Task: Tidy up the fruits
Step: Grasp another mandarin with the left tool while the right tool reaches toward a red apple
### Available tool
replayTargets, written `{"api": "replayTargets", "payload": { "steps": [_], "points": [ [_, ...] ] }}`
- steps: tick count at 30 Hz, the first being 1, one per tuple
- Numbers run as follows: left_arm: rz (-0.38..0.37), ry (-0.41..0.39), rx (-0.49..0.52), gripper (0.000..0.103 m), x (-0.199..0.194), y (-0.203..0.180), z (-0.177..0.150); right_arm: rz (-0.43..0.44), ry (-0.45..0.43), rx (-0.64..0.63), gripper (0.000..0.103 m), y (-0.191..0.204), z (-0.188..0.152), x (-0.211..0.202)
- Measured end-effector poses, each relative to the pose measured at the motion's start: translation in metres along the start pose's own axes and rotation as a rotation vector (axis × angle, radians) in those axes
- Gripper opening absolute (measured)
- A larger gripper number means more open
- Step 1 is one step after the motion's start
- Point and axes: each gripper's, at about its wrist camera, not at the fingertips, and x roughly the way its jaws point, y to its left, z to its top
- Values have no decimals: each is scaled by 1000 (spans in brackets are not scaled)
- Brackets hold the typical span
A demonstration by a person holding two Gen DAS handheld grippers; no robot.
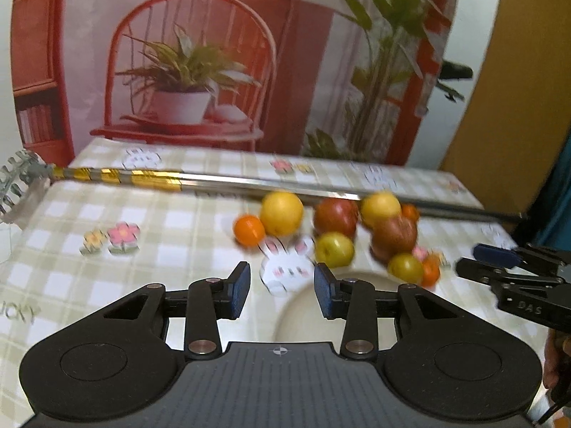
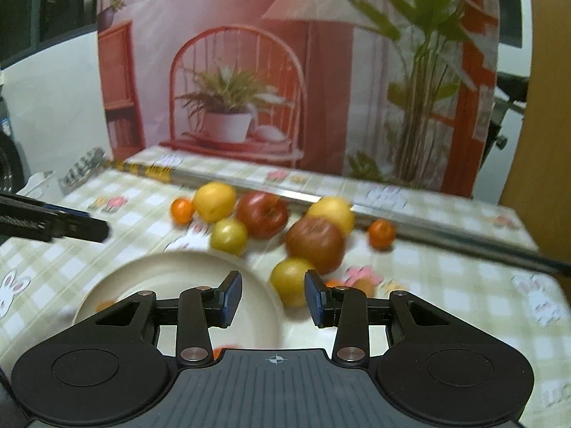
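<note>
Several fruits lie loose on the checked tablecloth: small oranges point(image 1: 248, 230) point(image 2: 182, 210), yellow fruits point(image 1: 281, 213) point(image 2: 214, 201), red apples point(image 1: 335, 215) point(image 2: 262, 214) and greenish ones point(image 1: 334, 249) point(image 2: 228, 237). A cream plate point(image 1: 303, 306) point(image 2: 178, 274) sits in front of them. My left gripper point(image 1: 282, 285) hovers open over the plate's far rim, nothing between its pads. My right gripper point(image 2: 273, 294) is open above the plate's right edge. A green fruit point(image 2: 291, 281) lies on the table just beyond its pads, not gripped. Each gripper shows in the other's view point(image 1: 499, 260) point(image 2: 89, 230).
A long metal rod with gold tape point(image 1: 157, 178) point(image 2: 299, 196) lies across the table behind the fruits. A printed backdrop of a chair and plants stands at the table's far edge. Something orange point(image 2: 105, 305) shows inside the plate, partly hidden by my right gripper.
</note>
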Motion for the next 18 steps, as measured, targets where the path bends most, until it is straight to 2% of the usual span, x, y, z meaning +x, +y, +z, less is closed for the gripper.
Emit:
{"api": "replayTargets", "payload": {
  "steps": [4,9,13,18],
  "points": [
    [13,-17,-16,41,10,14,19,-33,-23,31,36,-24,16,1],
    [34,-6,42,41,41,21,31,-48,-26,97,36,-50,25,10],
    [0,17,48,41,72,28,33,-52,-15,123,36,-62,26,22],
    [0,54,88,41,107,30,28,-57,1,136,36,-69,28,37]
  ]
}}
